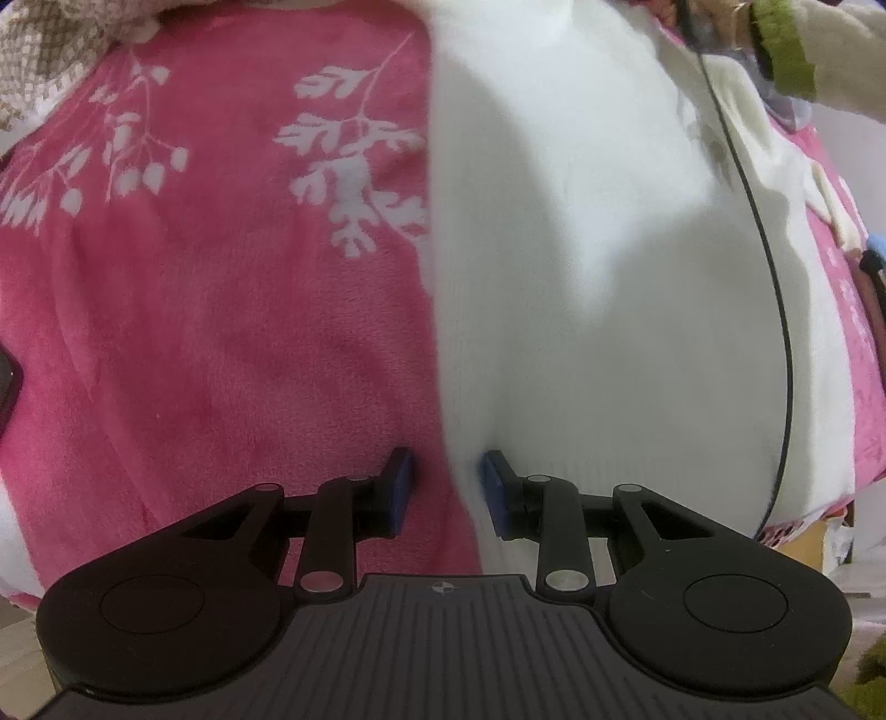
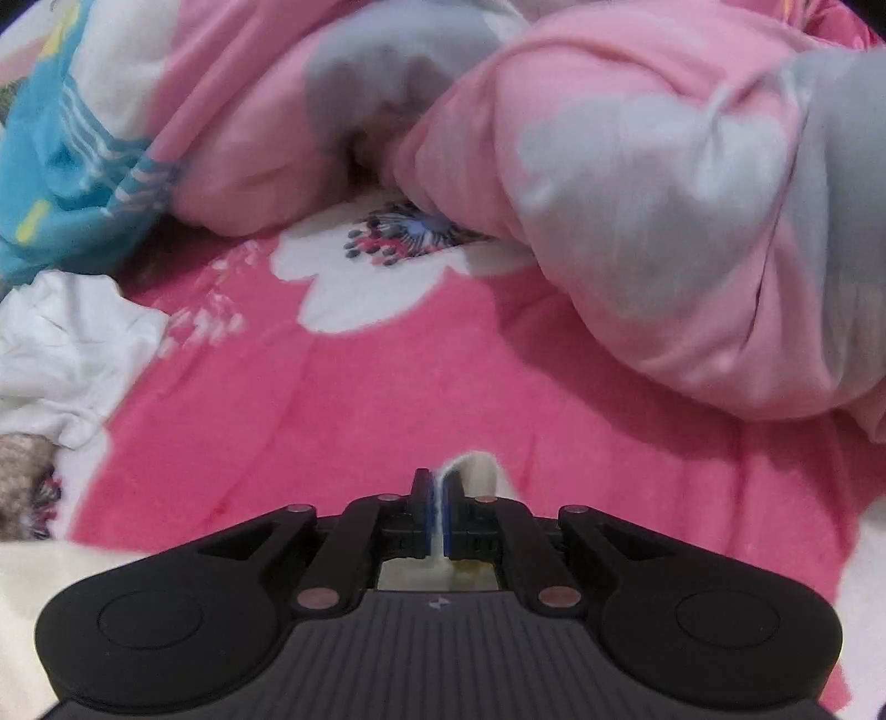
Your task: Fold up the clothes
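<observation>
Nearest the lens in the left wrist view, the left gripper [image 1: 447, 493] fills the bottom of the frame, its two blue-padded fingers [image 1: 400, 487] spread apart with nothing between them. They straddle the left edge of a white knitted garment [image 1: 581, 277], which lies spread flat over the centre and right of the frame. Under it is a pink blanket [image 1: 221, 310] printed with white leaf sprigs, covering the whole left half. A thin black cable [image 1: 775, 288] curves down across the right side of the garment. In the upper right corner a cream sleeve with a green cuff [image 1: 786, 50] reaches in.

In the right wrist view, the right gripper [image 2: 440, 512] sits at the bottom centre, fingers pressed together on a fold of the same cream-white cloth, a tuft of which [image 2: 476, 471] pokes up just beyond the tips and shows again below them in the gap of the frame. Beyond lies the pink blanket with a large white flower. A bulky pink and grey quilt [image 2: 664, 221] is heaped across the upper right. At the upper left is a blue patterned cloth [image 2: 66, 166], and below it, at the left edge, a crumpled white cloth [image 2: 66, 354].
</observation>
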`<action>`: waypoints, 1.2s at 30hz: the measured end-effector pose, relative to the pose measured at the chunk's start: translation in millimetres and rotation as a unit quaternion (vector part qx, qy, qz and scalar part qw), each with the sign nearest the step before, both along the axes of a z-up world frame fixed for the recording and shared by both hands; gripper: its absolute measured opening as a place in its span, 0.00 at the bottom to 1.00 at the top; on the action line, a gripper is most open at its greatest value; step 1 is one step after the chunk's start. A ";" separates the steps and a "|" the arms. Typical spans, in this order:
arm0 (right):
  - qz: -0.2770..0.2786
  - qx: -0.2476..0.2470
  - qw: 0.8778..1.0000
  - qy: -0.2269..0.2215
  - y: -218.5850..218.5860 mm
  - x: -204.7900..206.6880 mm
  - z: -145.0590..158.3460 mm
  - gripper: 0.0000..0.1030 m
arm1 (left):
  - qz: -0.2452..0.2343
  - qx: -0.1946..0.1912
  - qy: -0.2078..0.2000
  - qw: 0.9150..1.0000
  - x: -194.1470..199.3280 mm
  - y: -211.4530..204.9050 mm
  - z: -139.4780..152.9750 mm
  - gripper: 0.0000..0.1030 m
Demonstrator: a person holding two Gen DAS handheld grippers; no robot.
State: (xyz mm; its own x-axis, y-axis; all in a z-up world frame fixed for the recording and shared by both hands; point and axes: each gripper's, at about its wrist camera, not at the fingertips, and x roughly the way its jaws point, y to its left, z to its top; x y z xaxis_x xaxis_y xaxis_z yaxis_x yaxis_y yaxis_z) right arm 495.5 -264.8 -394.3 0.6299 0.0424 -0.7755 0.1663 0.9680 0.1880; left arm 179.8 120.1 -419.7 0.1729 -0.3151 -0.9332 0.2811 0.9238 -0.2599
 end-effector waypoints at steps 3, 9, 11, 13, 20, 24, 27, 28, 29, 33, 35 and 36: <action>-0.014 0.044 0.999 0.002 -13.5 -8.8 14.6 0.13 | -0.001 0.003 -0.001 1.000 -1.1 1.7 0.0 0.29; -0.027 0.024 0.999 -0.016 -48.4 -55.7 76.4 0.42 | -0.003 0.004 -0.004 1.000 -0.6 0.2 0.6 0.29; -0.014 0.021 1.000 -0.007 -45.6 -76.4 92.0 0.35 | -0.002 0.004 -0.006 1.000 -1.6 1.4 0.2 0.29; 0.013 0.033 0.999 0.005 -26.5 -105.9 100.0 0.29 | 0.000 0.003 -0.010 1.000 -4.6 8.2 2.5 0.29; 0.038 0.086 0.995 0.040 19.6 -227.3 127.2 0.27 | -0.009 -0.005 -0.007 1.000 -2.2 12.2 8.9 0.30; -0.051 0.089 0.991 0.087 -3.5 -319.1 130.1 0.28 | -0.021 -0.003 -0.009 1.000 -1.8 10.7 13.2 0.32; -0.106 0.077 0.981 0.141 -20.3 -386.1 120.7 0.29 | -0.032 0.010 -0.009 0.999 -3.0 7.8 18.6 0.33; -0.121 0.081 0.976 0.160 -23.6 -404.6 115.1 0.29 | -0.033 0.017 -0.010 0.999 -3.8 6.8 21.1 0.33; -0.132 0.086 0.972 0.174 -24.7 -422.0 109.4 0.29 | -0.034 0.024 -0.010 0.999 -4.6 5.7 23.6 0.33; -0.148 0.095 0.966 0.188 -18.4 -467.8 86.7 0.29 | -0.012 0.054 -0.006 0.998 -6.7 6.0 39.5 0.33; -0.128 0.086 0.971 0.181 -9.2 -469.8 76.8 0.29 | -0.013 0.071 -0.017 0.997 -6.5 1.9 50.8 0.33; -0.120 0.080 0.974 0.177 -6.0 -470.3 72.8 0.29 | -0.017 0.076 -0.025 0.997 -4.2 -4.7 56.4 0.33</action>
